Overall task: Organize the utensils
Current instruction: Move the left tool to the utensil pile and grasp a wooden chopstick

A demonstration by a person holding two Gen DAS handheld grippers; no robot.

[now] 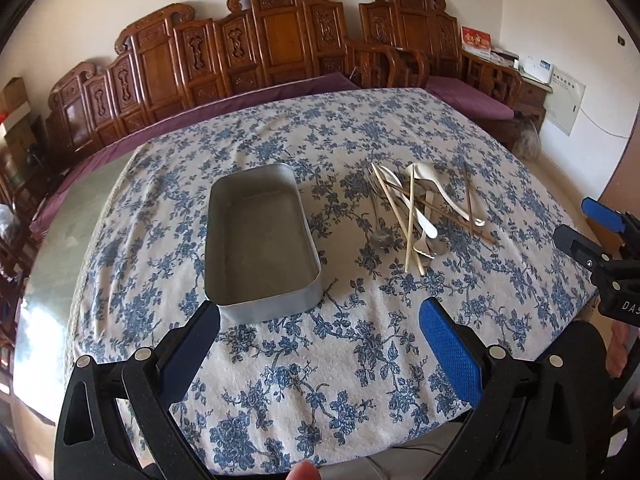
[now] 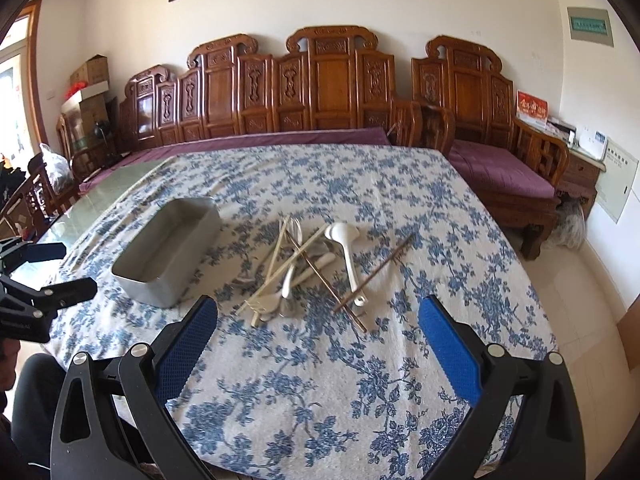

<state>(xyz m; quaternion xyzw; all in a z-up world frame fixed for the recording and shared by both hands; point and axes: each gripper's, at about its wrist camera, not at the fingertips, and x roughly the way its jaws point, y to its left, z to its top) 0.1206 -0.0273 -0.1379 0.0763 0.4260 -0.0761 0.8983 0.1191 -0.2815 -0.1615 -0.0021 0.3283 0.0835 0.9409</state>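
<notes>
A grey metal tin [image 1: 260,240] [image 2: 168,252] with nothing in it lies on the blue-flowered tablecloth. To its right is a heap of utensils [image 1: 416,208] [image 2: 312,268]: pale chopsticks, dark chopsticks [image 2: 376,272], a white soup spoon [image 2: 344,236], metal spoons and a fork. My left gripper [image 1: 320,316] hangs open over the near cloth, just in front of the tin's near end. My right gripper [image 2: 318,316] is open too, a short way in front of the heap. Neither holds anything. Each gripper shows at the edge of the other's view.
The table's near edge runs just below both grippers, and bare grey tabletop [image 2: 120,188] shows left of the cloth. A carved wooden bench with purple cushions [image 2: 500,168] stands behind the table. Boxes [image 2: 88,80] are stacked far left. A person's fingertip [image 1: 302,472] shows at the bottom.
</notes>
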